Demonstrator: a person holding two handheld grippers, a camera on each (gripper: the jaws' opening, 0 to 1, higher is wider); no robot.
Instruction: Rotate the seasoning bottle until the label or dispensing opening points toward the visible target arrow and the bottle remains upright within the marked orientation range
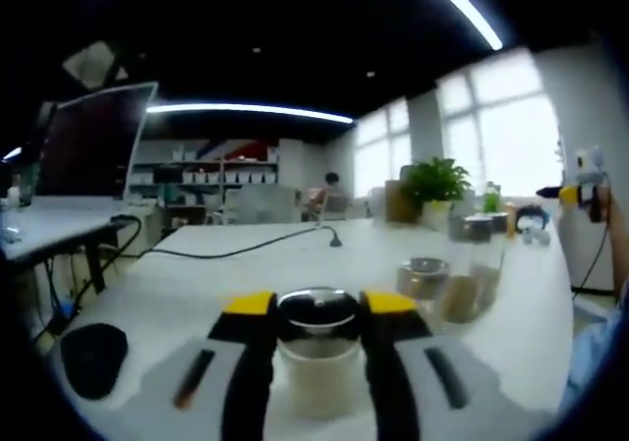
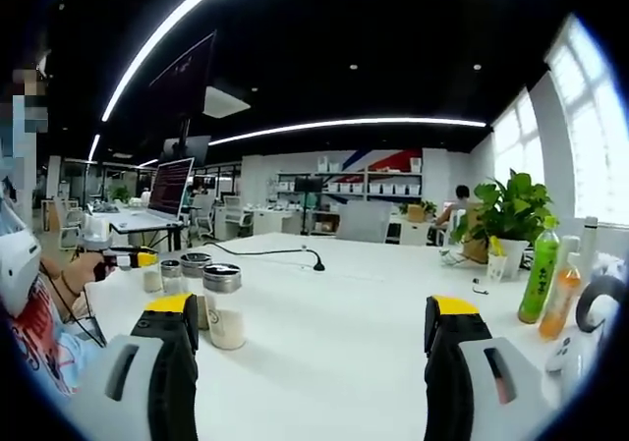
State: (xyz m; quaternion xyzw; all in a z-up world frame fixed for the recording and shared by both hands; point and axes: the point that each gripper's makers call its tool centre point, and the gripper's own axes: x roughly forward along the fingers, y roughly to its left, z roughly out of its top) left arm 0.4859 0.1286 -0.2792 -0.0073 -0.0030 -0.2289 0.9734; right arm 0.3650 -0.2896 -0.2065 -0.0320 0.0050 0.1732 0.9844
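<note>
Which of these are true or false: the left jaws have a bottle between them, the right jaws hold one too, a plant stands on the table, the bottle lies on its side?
1. The left gripper has a seasoning bottle between its jaws. True.
2. The right gripper holds a bottle. False: its jaws stand wide apart over bare table.
3. A potted plant stands on the table. True.
4. The seasoning bottle lies on its side. False: it stands upright.

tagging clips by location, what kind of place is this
Most likely an open-plan office. Long white table, monitor on a desk, shelves along the back wall, a potted plant by big windows, and strip ceiling lights.
</note>
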